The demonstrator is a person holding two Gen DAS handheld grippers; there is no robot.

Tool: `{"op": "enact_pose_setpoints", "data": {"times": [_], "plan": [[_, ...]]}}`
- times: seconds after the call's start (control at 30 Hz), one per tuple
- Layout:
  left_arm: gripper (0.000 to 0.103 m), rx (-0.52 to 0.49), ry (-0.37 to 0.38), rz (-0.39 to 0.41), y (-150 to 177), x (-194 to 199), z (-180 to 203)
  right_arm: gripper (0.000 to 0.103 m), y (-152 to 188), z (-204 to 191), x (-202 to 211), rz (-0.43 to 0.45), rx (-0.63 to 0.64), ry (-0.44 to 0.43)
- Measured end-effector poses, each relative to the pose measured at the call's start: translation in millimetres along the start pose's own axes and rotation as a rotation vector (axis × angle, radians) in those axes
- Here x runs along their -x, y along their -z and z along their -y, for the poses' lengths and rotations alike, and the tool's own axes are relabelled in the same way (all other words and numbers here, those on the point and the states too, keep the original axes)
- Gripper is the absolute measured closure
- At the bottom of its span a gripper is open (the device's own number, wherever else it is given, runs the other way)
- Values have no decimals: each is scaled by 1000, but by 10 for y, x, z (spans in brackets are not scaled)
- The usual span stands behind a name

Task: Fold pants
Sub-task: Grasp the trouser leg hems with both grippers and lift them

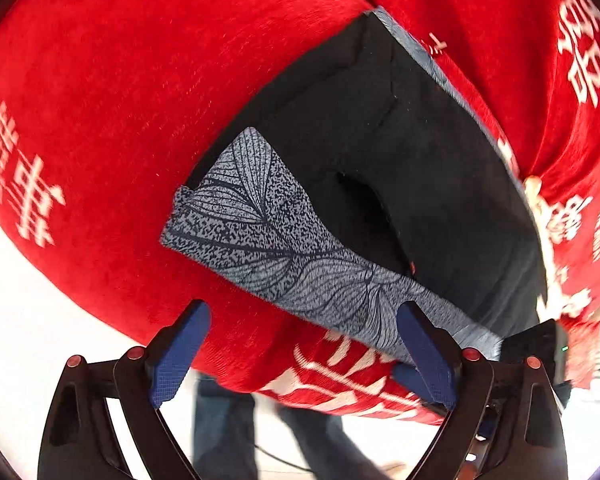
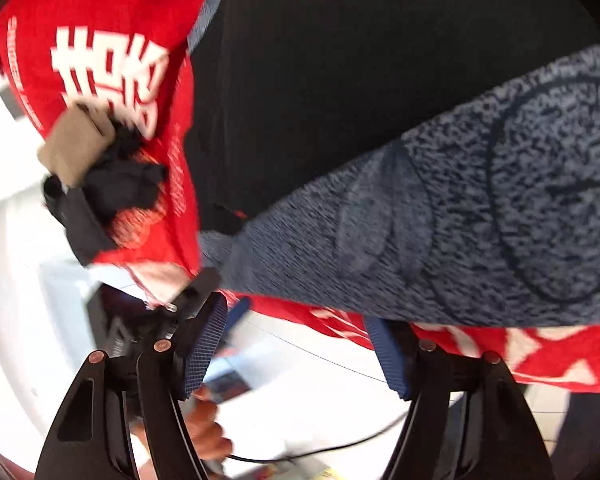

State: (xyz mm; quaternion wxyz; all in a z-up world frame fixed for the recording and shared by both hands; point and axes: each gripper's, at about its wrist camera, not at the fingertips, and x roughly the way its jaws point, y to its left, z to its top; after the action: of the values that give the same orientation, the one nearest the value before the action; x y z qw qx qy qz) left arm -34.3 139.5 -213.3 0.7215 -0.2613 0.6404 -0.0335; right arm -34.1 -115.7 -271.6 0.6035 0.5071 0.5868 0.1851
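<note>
The pants (image 1: 400, 152) lie on a red cloth (image 1: 112, 92); they are black with a blue-grey leaf-patterned band (image 1: 268, 236) along the near edge. My left gripper (image 1: 304, 310) is open just short of that band, and its right finger (image 1: 424, 352) overlaps the band's lower edge. Seen from the right wrist, the patterned band (image 2: 480, 200) and the black fabric (image 2: 340, 80) fill the frame. My right gripper (image 2: 296, 312) is open beneath the band's edge, with nothing pinched between its fingers. Both views are motion-blurred.
The red cloth with white characters (image 2: 100, 60) drapes over the table edge. A person's legs (image 1: 220, 420) stand below it, over a white floor. A hand (image 2: 208, 420) and a black cable (image 2: 320, 452) show low in the right wrist view. A black device (image 2: 84, 220) sits at the left.
</note>
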Motion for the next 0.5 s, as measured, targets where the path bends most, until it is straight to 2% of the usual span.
{"op": "enact_pose_setpoints", "data": {"times": [0.03, 0.1, 0.2, 0.27, 0.3, 0.37, 0.4, 0.47, 0.5], "plan": [[7, 0, 6, -3, -18, -14, 0, 62, 5, -16, 20, 23, -11, -7], [7, -13, 19, -9, -66, -29, 34, 94, -22, -50, 74, 57, -32, -13], [7, -31, 51, -20, -154, -57, 209, 96, -50, -238, 182, 87, 19, -28], [7, -24, 80, -26, -242, -93, 267, 97, 10, -378, 157, 39, 97, -15], [10, -19, 93, -26, -274, -125, 302, 97, 61, -410, 127, 10, 143, 19], [55, -16, 78, -26, -324, -236, 344, 97, 132, -371, 99, -21, 181, 78], [60, -8, 76, -43, -349, -293, 305, 96, 156, -322, 135, -29, 172, 83], [61, 35, 96, -51, -359, -334, 250, 89, 158, -203, 343, 3, 146, 98], [61, 26, 97, -46, -349, -315, 247, 67, 134, -119, 504, 34, 127, 103]]}}
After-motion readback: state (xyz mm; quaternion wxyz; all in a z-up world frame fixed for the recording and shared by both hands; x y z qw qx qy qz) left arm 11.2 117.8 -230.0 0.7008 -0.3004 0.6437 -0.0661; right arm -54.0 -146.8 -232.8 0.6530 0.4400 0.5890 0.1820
